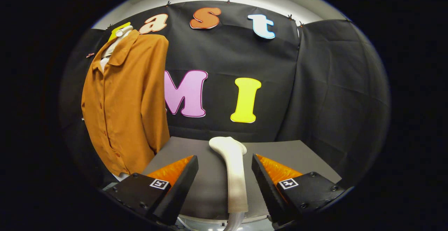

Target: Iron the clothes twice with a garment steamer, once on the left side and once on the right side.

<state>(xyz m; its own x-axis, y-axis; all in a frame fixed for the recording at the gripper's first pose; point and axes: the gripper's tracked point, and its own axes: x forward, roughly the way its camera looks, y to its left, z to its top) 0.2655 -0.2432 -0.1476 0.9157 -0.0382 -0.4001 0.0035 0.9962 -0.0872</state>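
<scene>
Tongs (224,161) spread wide, fingers (182,178) apart, touching nothing. White garment steamer (233,175) between fingers, standing upright with gap on each side; head (227,145) bent over at top, hose (233,221) trailing from its base. Grey bench (210,182) beneath steamer, reaching back toward black cloth wall (315,84). Orange-brown shirt (127,101) beyond left finger, hanging beside bench on white mannequin form (120,35), collar up, button row down front, sleeve hanging at side.

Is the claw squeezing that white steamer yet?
No, the claw is open, with gaps between each finger and the steamer.
</scene>
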